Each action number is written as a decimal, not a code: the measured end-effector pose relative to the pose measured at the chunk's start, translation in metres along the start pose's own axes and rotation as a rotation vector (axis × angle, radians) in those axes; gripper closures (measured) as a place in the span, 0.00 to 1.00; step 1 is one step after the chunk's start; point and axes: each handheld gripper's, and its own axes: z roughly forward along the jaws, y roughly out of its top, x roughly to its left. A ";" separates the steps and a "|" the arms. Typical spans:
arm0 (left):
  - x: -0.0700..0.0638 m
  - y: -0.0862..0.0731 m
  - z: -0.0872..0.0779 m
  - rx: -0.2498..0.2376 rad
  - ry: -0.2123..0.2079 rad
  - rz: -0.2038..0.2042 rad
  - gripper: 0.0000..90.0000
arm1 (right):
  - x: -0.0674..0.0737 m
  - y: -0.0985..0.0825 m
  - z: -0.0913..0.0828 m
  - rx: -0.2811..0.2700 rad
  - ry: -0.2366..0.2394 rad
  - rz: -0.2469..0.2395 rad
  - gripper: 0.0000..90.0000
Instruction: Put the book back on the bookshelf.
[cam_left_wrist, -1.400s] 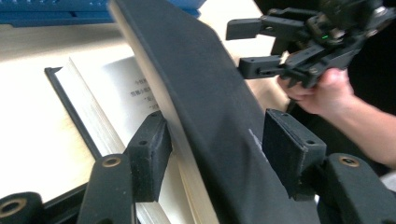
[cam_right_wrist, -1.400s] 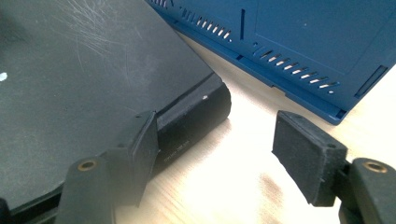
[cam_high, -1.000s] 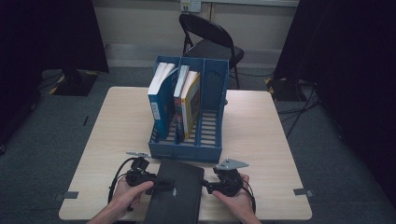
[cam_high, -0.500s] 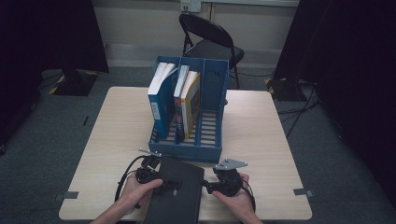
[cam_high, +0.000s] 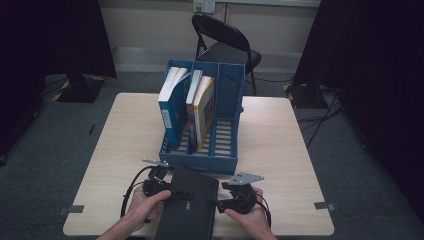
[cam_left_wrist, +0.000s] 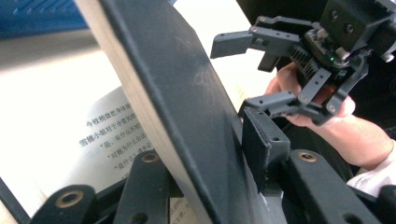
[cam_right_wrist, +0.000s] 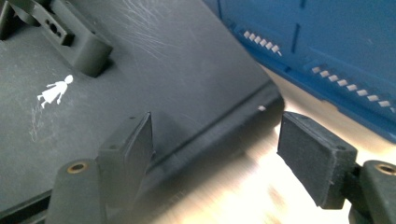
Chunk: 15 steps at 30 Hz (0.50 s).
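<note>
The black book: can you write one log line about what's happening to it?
black book near table edge | left tongs closing on its cover | right tongs open at its corner | blue file rack just behind

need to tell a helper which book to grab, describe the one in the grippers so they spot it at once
On the pale wooden table, look in front of the blue file rack, at the near edge. The black book lies there between both hands; unlike the blue and yellow books standing in the rack, it is black.
</note>
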 end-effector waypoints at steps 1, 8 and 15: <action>-0.002 0.000 -0.001 0.000 -0.005 0.011 0.72 | 0.001 0.000 0.000 -0.009 0.015 -0.006 0.28; -0.008 -0.001 -0.003 -0.022 0.005 0.024 0.74 | 0.003 0.001 0.001 -0.009 0.061 0.019 0.22; -0.015 0.002 -0.016 -0.055 0.034 0.088 0.75 | 0.007 0.000 0.006 -0.009 0.090 0.032 0.14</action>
